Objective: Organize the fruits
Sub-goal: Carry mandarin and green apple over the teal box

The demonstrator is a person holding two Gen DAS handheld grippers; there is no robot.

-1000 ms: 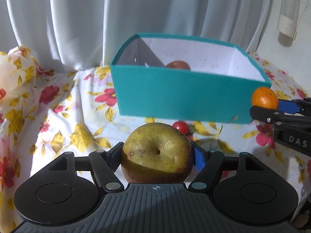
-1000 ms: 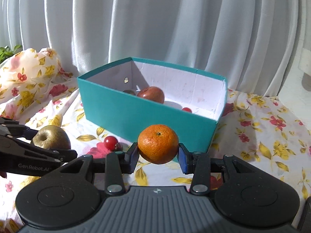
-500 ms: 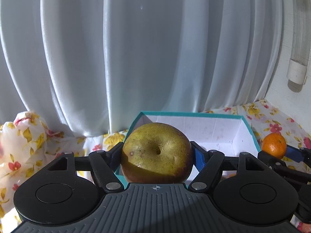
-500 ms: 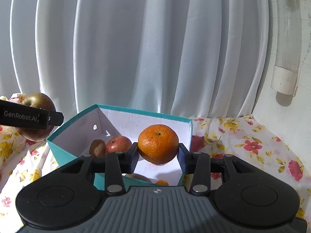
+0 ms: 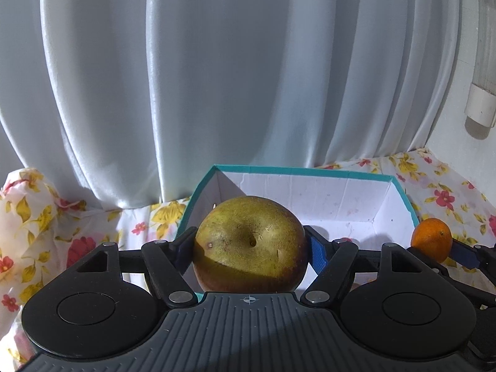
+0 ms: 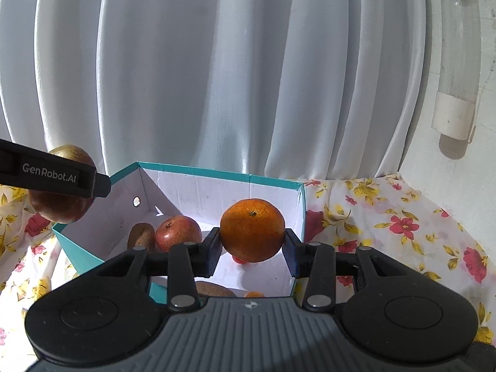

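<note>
Left wrist view shows the left claw (image 5: 249, 248) clamped on a yellow-green fruit with a reddish-brown underside (image 5: 249, 246), both blue pads pressed to its sides, just as it was 1 second ago; what differs is the backdrop. Then the fruit hung low before the outer front wall of the teal box (image 5: 313, 170), with a small red fruit lying on the flowered cloth (image 5: 93, 226) beneath it; now the box's white interior sits behind the fruit and the pale curtain (image 5: 217, 77) fills most of the frame, so the claw has come up and in toward the box's near-left corner. Right wrist view shows the right claw (image 6: 252, 245) gripping an orange (image 6: 252, 229) at a narrower spread, unchanged in its hold. 1 second ago that orange hung in front of the box's outer wall; now it hangs over the open box, above its right half. Inside the box lie a red apple (image 6: 178, 232), a brown kiwi (image 6: 141, 237) just beside it, another brown fruit (image 6: 214, 288) near the front wall and bits of small orange and red fruit partly hidden behind the claw. From this side the left claw's fruit hangs just outside the box's left wall, above the rim.
</note>
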